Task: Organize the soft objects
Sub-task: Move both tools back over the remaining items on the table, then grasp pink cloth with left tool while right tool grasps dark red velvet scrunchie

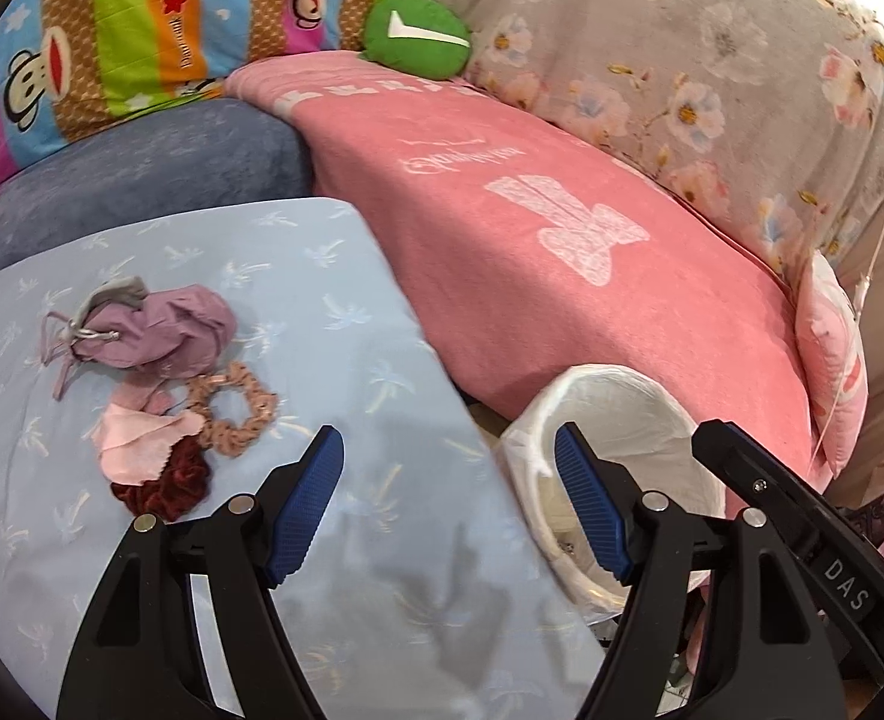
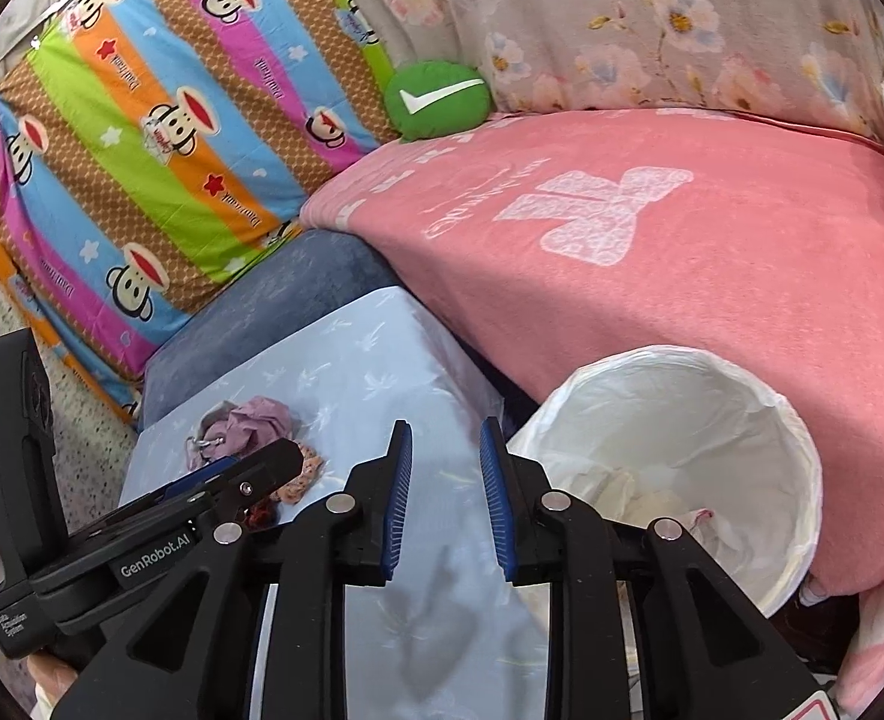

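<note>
Left gripper (image 1: 449,462): jaws spread wide, blue pads facing each other with nothing between them. It hangs over the pale blue cloth (image 1: 214,264), pointing down and forward.

Soft pile sits ahead of and to the left of the left fingertips, well clear of the pads, all on the pale blue cloth:
- lilac drawstring pouch (image 1: 160,327), farthest from the fingers, grey lining showing at its mouth, cords trailing left.
- tan scrunchie (image 1: 235,414), just left of the left pad's tip, not touching it.
- pink cloth scrap (image 1: 133,438), touching the scrunchie's left side and lying over the dark red item.
- dark red velvet scrunchie (image 1: 163,489), nearest piece to the left finger, beside its upper pivot; partly hidden under the pink scrap.

White lined bin (image 1: 616,414) stands just beyond and behind the right pad of the left gripper; that pad overlaps its rim in view; contact cannot be judged.

Right gripper (image 2: 445,462): jaws apart by a narrow gap, nothing clamped, cloth visible through the gap. From the right wrist view the bin lies immediately right of the right finger, pale crumpled material inside. The pile lies left of the left finger, partly hidden by the other gripper's body.

Pink blanket (image 1: 562,252) runs beyond both sets of fingertips; green check-mark cushion (image 2: 439,99) far ahead.
</note>
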